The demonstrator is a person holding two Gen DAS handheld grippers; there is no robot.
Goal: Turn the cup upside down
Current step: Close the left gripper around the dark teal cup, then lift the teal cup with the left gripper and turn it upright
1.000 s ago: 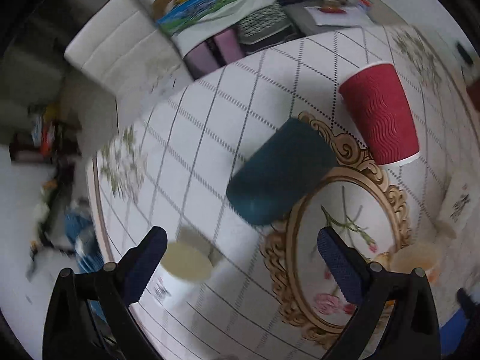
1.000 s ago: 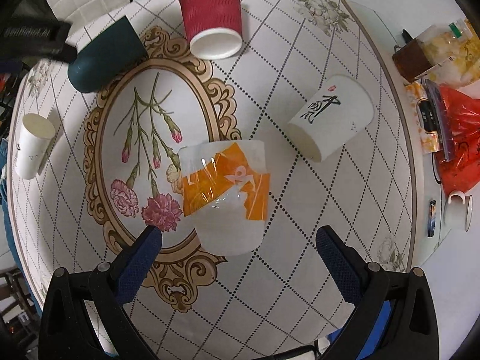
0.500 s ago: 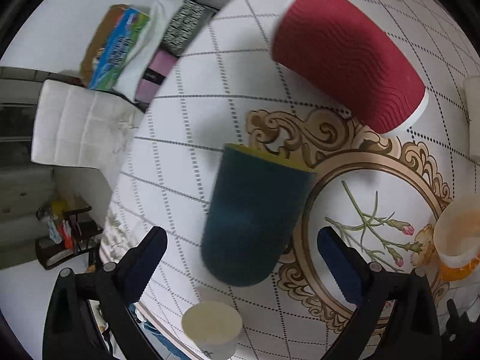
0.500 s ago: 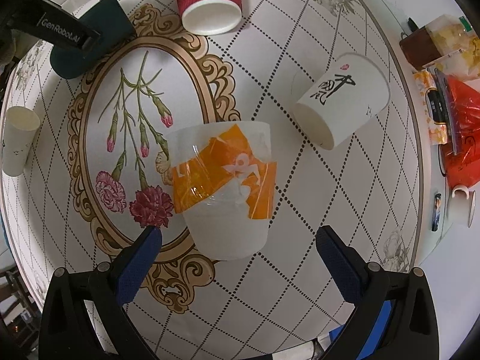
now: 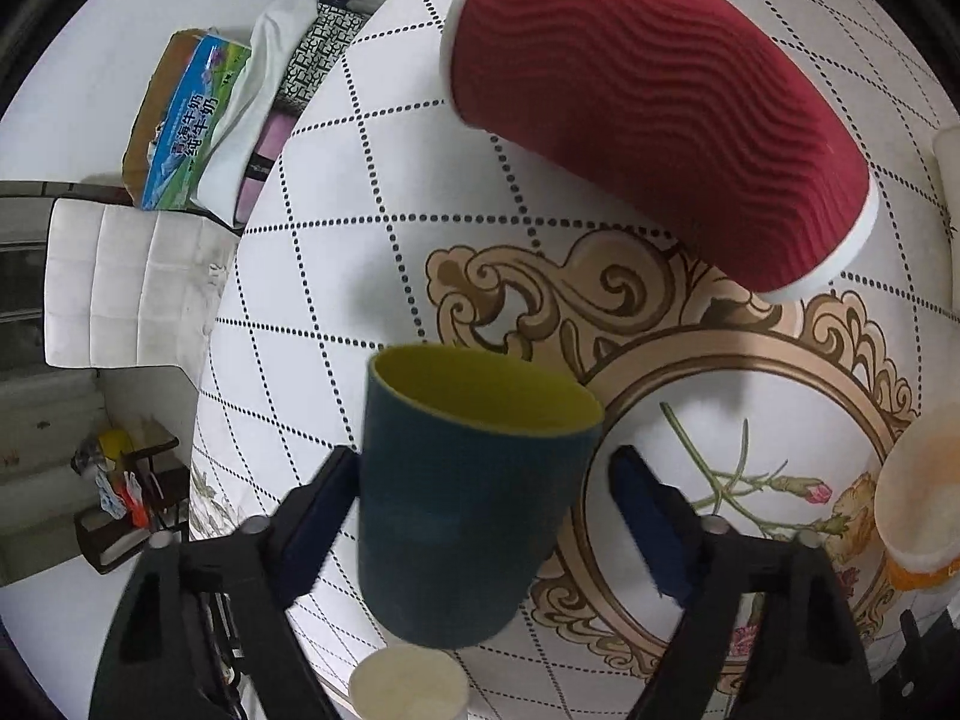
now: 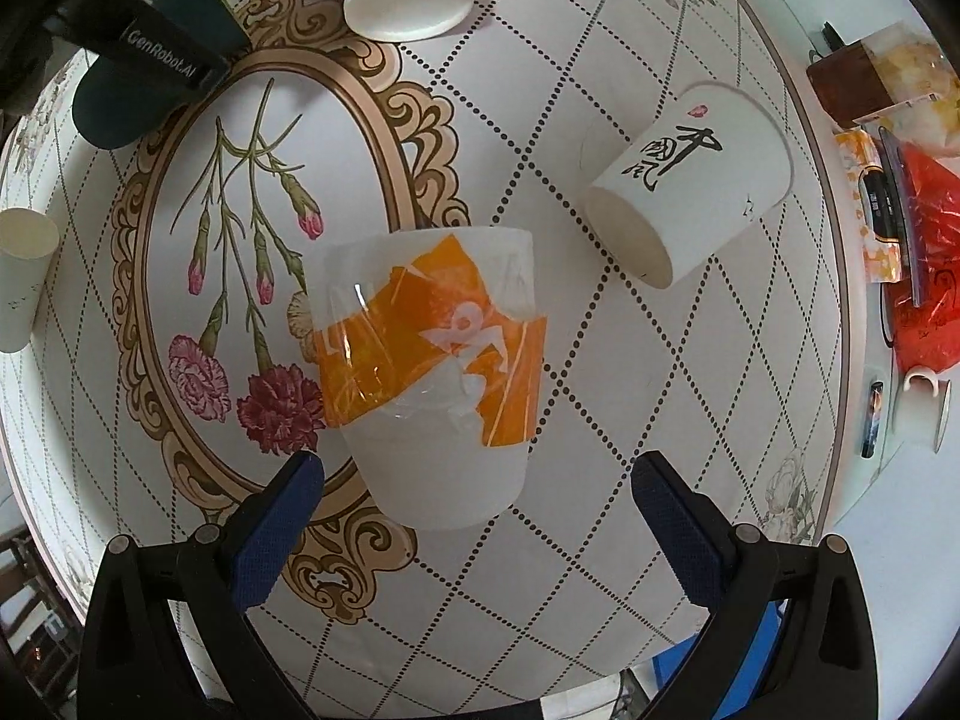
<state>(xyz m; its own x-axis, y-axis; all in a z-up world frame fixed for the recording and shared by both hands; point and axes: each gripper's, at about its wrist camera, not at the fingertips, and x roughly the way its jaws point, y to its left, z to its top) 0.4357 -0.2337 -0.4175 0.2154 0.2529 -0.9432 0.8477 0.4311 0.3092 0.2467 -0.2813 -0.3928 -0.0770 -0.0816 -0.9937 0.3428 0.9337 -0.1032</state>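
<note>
A dark teal cup (image 5: 468,498) with a yellow inside lies on its side on the round patterned table (image 5: 336,276), mouth pointing away. My left gripper (image 5: 483,462) straddles it and its jaws are closing; the left pad touches the cup wall, while a thin gap shows at the right pad. The right wrist view has this cup (image 6: 114,108) at the upper left under the left gripper's black body. A white cup with orange print (image 6: 432,372) also lies on its side. My right gripper (image 6: 477,462) hangs above its base end, open, with both pads clear of it.
A red ribbed cup (image 5: 654,114) lies on its side beyond the teal one. A white cup with black lettering (image 6: 684,180) lies to the right. A small white paper cup (image 6: 24,276) stands near the left rim. Bags and boxes (image 6: 918,276) crowd the right edge.
The left gripper dropped onto the teal cup, rolled, and its jaws narrowed from wide to nearly the cup's width. The right gripper sank a little toward the orange-print cup.
</note>
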